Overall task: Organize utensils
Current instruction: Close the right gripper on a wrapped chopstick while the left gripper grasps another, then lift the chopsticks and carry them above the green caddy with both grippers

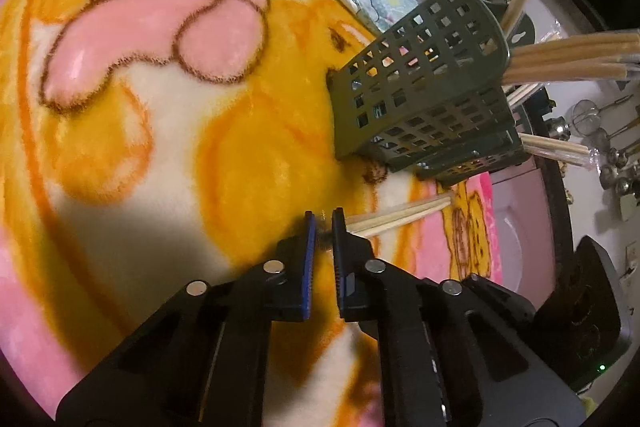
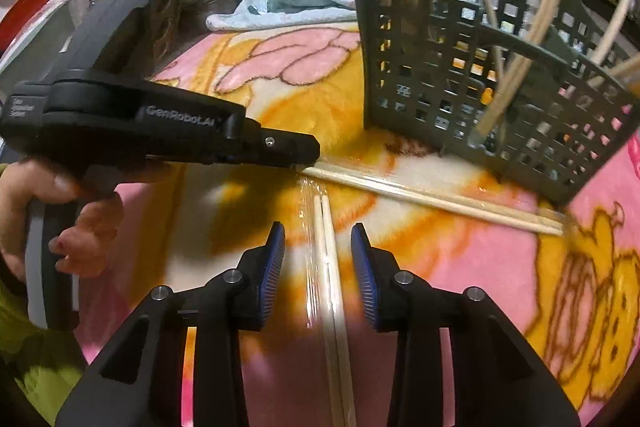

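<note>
While the left tool [image 2: 296,157] sits low on the fleece blanket [image 1: 160,147], its jaws are nearly closed at the near end of a wrapped chopstick pair [image 2: 432,201]; whether they actually clamp it cannot be told, since a narrow gap shows between the pads in the left wrist view. That pair lies flat on the blanket, running rightward along the base of the green utensil basket [image 2: 492,83], close beside it. Centre: right tool [image 2: 318,251] hovers wide open, holding nothing, its fingers straddling a second wrapped chopstick pair [image 2: 326,255] that lies on the blanket pointing toward the first pair. Right: the perforated basket stands on the blanket with several chopstick pairs [image 1: 568,57] upright or leaning inside it. A light blue cloth [image 2: 288,5] lies bunched behind.
</note>
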Motion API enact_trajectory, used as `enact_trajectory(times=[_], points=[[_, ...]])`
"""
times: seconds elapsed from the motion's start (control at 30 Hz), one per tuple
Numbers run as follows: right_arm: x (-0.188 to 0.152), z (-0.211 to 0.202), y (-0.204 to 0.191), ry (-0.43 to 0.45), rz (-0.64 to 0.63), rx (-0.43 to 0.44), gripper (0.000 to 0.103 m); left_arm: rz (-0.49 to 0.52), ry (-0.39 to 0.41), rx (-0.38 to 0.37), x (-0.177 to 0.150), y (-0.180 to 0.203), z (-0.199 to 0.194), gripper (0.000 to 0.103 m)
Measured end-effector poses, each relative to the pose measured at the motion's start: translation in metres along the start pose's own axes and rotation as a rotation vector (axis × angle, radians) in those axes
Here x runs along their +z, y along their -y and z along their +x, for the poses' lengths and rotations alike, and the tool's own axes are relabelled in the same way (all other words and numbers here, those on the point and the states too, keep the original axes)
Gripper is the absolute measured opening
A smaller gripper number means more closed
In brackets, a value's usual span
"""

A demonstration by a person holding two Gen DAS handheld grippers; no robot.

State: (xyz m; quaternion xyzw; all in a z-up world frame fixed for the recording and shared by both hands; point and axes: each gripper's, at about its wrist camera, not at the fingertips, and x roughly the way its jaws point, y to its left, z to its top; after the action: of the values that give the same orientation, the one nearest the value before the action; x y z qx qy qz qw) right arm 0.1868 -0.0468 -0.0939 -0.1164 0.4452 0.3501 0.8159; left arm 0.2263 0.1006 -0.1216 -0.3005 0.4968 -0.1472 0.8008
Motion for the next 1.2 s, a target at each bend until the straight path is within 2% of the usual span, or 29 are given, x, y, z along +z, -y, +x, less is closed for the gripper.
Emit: enact_trajectory(times=[0.3, 0.4, 0.47, 0.57, 0.67, 0.9, 1.2], points=[[0.018, 0.024, -0.005, -0.016, 0.003, -0.015, 0.032, 0.006, 0.058, -0.027, 0.012, -0.005, -0.025, 0.002], [0.025, 0.029, -0.007, -0.012, 0.007, -0.015, 0.026, 0.007, 0.058, -0.033, 0.013, -0.005, -0.029, 0.002], [0.029, 0.031, -0.008, -0.006, 0.009, -0.015, 0.013, 0.01, 0.055, -0.036, 0.013, -0.004, -0.031, 0.002], [0.031, 0.026, -0.013, 0.008, -0.012, 0.001, 0.01, 0.015, 0.069, -0.044, 0.011, -0.003, -0.04, 0.002], [0.027, 0.014, -0.022, 0.03, -0.059, 0.001, 0.01, 0.028, 0.087, -0.045, 0.011, 0.0, -0.049, 0.001], [0.021, -0.024, -0.026, 0.076, -0.073, 0.031, 0.01, 0.083, 0.128, -0.061, 0.005, 0.014, -0.075, 0.001], [0.023, -0.102, -0.016, 0.233, -0.057, 0.026, 0.01, 0.208, 0.192, -0.092, -0.01, 0.057, -0.111, 0.0]])
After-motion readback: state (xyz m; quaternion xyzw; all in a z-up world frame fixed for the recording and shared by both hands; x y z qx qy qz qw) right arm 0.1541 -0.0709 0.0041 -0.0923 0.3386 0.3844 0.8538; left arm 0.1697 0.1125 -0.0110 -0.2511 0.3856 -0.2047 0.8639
